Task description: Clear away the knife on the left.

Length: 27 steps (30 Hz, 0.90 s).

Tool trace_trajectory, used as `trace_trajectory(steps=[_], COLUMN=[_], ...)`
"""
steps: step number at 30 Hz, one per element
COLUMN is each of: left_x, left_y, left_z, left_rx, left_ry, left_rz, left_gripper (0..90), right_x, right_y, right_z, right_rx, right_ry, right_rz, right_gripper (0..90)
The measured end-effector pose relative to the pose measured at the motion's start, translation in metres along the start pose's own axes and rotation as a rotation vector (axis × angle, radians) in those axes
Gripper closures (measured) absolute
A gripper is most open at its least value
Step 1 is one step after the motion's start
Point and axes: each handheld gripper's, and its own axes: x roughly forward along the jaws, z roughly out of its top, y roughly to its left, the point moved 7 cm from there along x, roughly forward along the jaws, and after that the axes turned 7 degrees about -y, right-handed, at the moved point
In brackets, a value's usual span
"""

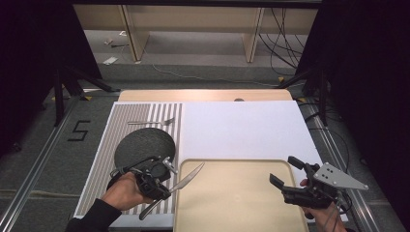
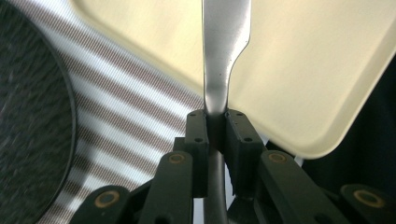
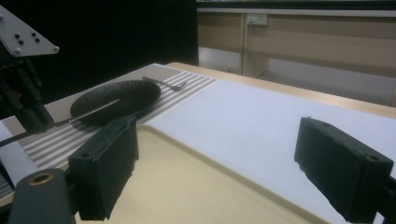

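A person's left hand [image 1: 126, 191] holds the left gripper [image 1: 163, 186] near the bottom of the picture. Its fingers [image 1: 164, 192] are closed on a silver knife [image 1: 175, 187]. The knife is tilted, and its blade end reaches over the left edge of a big tan tray [image 1: 232, 212]. The tray sits at the front of the tabletop [image 1: 208, 95] on a white sheet [image 1: 241, 128]. A round dark plate [image 1: 144, 146] lies on a striped mat [image 1: 104, 159], just behind the left gripper. A fork [image 1: 152, 122] lies on the mat behind the plate. The right gripper [image 1: 285, 172] is at the tray's right edge, with its fingers spread wide apart and nothing between them.
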Motion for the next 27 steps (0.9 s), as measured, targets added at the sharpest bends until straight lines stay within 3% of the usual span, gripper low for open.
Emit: trace_trajectory(steps=[4,11,19,27], left_x=[0.008,0.021,0.033,0.050], left_y=[-0.009,-0.024,-0.032,-0.037], left_z=[0.012,0.036,0.054,0.064], left_rx=[-0.029,-0.023,-0.030,-0.069], left_ry=[-0.005,0.016,0.036,0.055], left_rz=[-0.027,-0.079,-0.126,-0.173], left_gripper=[80.1,80.1,80.1,80.1], right_x=[0.000,0.000,-0.001,-0.001], right_y=[0.000,0.000,0.000,0.000], right_z=[0.000,0.001,0.001,0.001], right_rx=[0.000,-0.002,0.001,0.002], right_ry=[-0.001,-0.006,-0.006,-0.007], right_rz=[0.003,0.001,0.005,0.008], right_gripper=[14.5,14.5,14.5,14.5])
